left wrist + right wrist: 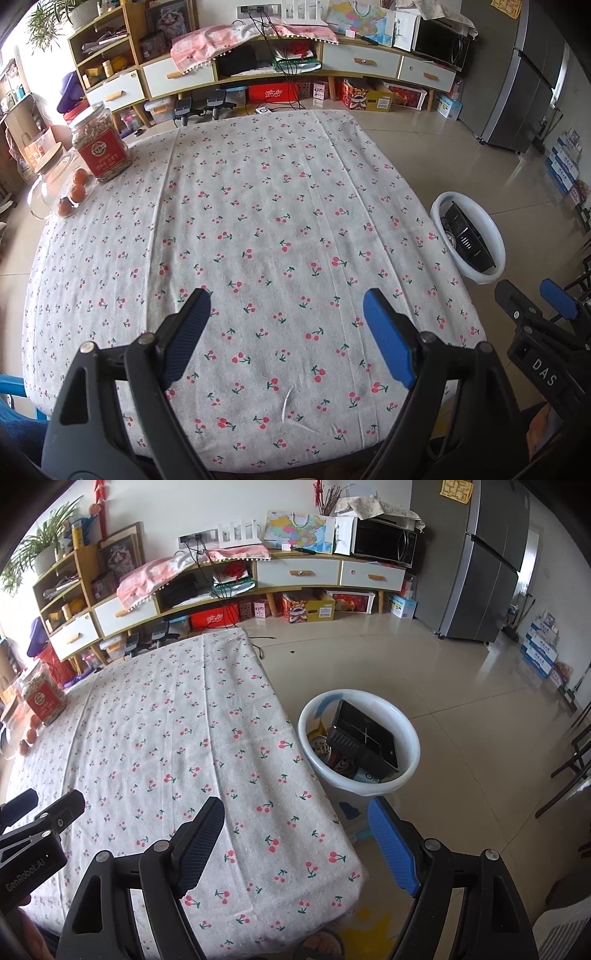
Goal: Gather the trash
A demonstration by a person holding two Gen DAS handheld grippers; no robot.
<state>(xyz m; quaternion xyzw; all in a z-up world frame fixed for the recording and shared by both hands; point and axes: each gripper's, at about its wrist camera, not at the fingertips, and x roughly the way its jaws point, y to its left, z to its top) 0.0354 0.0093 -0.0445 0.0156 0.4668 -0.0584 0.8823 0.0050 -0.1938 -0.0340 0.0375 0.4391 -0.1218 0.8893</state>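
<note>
A white plastic bin [412, 753] stands on the floor right of the table. It holds a black tray-like box [364, 738], a can and other trash. The bin also shows in the left wrist view [495, 236]. My left gripper [286, 306] is open and empty above the near part of the cherry-print tablecloth [258, 206]. My right gripper [297, 818] is open and empty over the table's near right corner, short of the bin. Each gripper shows at the edge of the other's view: the right gripper [532, 299] and the left gripper [40, 805].
A jar with a red label [101, 146], a glass lidded container [51, 173] and small orange fruits [75, 184] sit at the table's far left. A long low cabinet [295, 572] lines the back wall. A fridge [487, 561] stands at the right. Dark chairs [576, 760] stand at the far right.
</note>
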